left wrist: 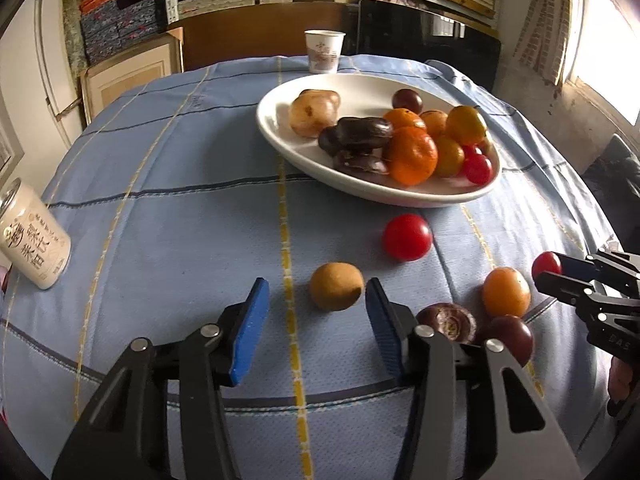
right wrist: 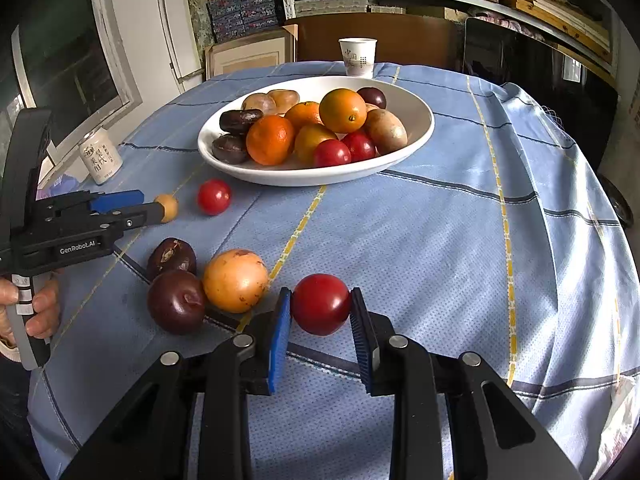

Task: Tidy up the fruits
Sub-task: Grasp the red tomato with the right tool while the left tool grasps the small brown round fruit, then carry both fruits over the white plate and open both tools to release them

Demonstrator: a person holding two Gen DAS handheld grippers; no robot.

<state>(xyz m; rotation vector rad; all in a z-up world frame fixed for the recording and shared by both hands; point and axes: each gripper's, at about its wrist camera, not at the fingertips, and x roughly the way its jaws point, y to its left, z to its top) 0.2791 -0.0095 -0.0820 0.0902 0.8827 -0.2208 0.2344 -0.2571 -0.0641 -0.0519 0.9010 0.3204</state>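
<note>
Red fruit (right wrist: 320, 309) is pinched by the right fingers (right wrist: 282, 332), while a tan fruit (left wrist: 336, 286) is flanked, untouched, by the left gripper (left wrist: 316, 312)'s spread fingers.

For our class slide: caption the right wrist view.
Right gripper clamps a red fruit before the filled bowl.

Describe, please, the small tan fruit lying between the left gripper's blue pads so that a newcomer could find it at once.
Start at the white oval dish piled with fruit on the blue checked tablecloth. Nearer the camera than its rim, past a loose red tomato, lies the small tan fruit, left of the yellow stripe's neighbours. It alone is matt brown and sits between the left gripper's pads.
</note>
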